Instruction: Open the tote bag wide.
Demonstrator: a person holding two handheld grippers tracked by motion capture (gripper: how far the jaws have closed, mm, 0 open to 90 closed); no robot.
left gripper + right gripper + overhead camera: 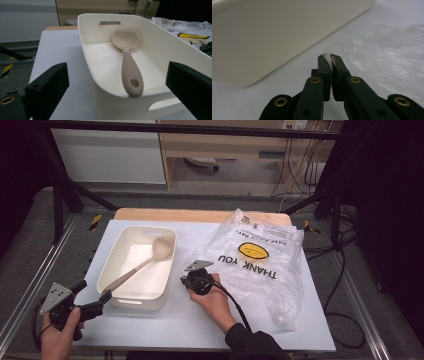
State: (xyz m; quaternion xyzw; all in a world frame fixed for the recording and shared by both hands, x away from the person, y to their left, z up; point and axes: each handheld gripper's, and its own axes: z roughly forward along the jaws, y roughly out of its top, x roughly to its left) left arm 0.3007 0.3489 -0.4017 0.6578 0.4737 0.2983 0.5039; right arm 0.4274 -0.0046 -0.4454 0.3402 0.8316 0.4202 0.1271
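Note:
A white plastic bin [170,254] stands at the left of the table, holding a beige spoon [145,264] with its bowl at the far end and its handle propped on the near rim. To the right lies a clear plastic bag [260,270] printed THANK YOU. My left gripper [93,291] is open near the bin's near left corner, its jaws wide on either side of the spoon [130,65] and bin [82,27]. My right gripper [194,274] is shut between bin and bag, its tips [328,56] at the bag's [387,55] edge; I see no film pinched.
A white sheet [175,325] covers the wooden table top. A black metal frame surrounds the table, with cables on the floor at right. The bin's wall [274,37] rises close on the right gripper's left side.

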